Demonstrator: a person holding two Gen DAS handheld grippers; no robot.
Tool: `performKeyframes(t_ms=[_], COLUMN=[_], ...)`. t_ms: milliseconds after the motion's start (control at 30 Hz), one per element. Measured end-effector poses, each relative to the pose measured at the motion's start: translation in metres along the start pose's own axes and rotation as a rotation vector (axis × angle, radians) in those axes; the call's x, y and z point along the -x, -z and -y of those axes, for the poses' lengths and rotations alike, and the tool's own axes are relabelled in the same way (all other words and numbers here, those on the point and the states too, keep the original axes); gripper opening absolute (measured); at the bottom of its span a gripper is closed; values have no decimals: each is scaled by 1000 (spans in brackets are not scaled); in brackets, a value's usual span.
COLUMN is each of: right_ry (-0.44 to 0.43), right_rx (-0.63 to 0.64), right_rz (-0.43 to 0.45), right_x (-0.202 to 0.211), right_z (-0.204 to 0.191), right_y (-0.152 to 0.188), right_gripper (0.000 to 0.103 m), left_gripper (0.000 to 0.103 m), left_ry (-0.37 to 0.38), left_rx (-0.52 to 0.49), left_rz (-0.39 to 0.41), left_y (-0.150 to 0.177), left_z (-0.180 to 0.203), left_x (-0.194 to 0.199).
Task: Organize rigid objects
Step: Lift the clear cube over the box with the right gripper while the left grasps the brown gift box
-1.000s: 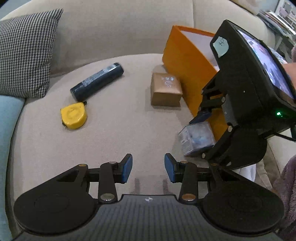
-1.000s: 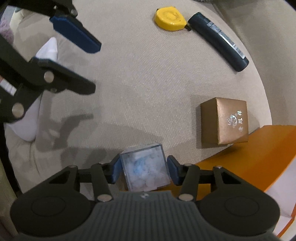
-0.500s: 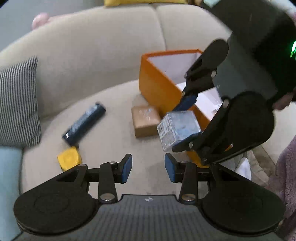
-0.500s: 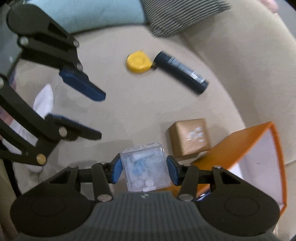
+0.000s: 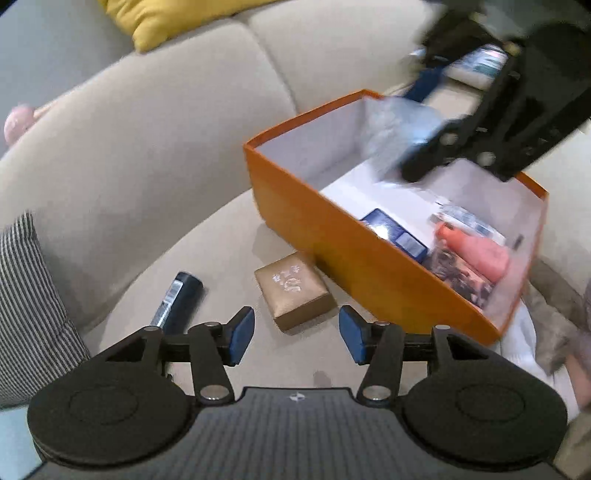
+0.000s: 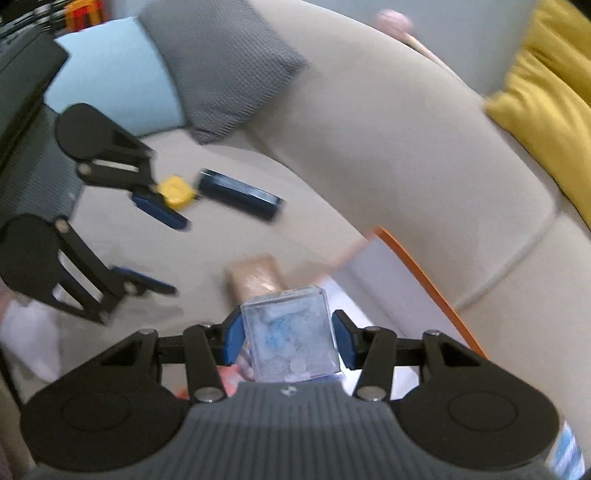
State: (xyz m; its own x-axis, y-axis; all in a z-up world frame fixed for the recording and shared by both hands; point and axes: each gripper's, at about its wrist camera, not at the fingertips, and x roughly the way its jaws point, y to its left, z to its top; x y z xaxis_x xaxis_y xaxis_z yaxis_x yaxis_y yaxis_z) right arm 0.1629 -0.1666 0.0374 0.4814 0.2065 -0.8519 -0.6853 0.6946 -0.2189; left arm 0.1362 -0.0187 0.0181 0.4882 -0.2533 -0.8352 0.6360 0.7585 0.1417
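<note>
My right gripper [image 6: 289,338] is shut on a clear plastic cube [image 6: 290,332] with white and blue bits inside. It holds the cube in the air over the open orange box [image 5: 314,236]; the cube shows blurred there in the left wrist view [image 5: 399,129]. My left gripper [image 5: 296,334] is open and empty, low over the sofa seat, just in front of a brown box [image 5: 295,291]. A dark tube [image 5: 181,301] lies to its left. A yellow tape measure [image 6: 175,190] lies beside the tube [image 6: 240,194].
The orange box holds several items, among them a blue case [image 5: 395,236] and an orange-pink object [image 5: 476,253]. A striped cushion [image 5: 26,310] lies at the left, a yellow cushion [image 5: 177,18] on the sofa back. White cloth [image 5: 524,343] lies right of the box.
My right gripper has lifted the clear cube off the seat and carried it up over the orange box. My left gripper has pulled back and tilted up; its jaws stay open.
</note>
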Motion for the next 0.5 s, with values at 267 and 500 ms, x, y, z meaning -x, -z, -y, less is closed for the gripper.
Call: performKeyframes(t_ms=[267, 500], right_ry=[-5, -5], right_rx=[-173, -192], right_rz=[-58, -79], right_x=[-44, -68], right_z=[40, 54], right_y=[50, 66], right_gripper=[51, 51], left_gripper=[77, 82], left_ry=[46, 108], left_rx=[175, 276], left_rz=[-37, -106], left_y=[-16, -24], left_z=[-20, -36], left_x=[-37, -78])
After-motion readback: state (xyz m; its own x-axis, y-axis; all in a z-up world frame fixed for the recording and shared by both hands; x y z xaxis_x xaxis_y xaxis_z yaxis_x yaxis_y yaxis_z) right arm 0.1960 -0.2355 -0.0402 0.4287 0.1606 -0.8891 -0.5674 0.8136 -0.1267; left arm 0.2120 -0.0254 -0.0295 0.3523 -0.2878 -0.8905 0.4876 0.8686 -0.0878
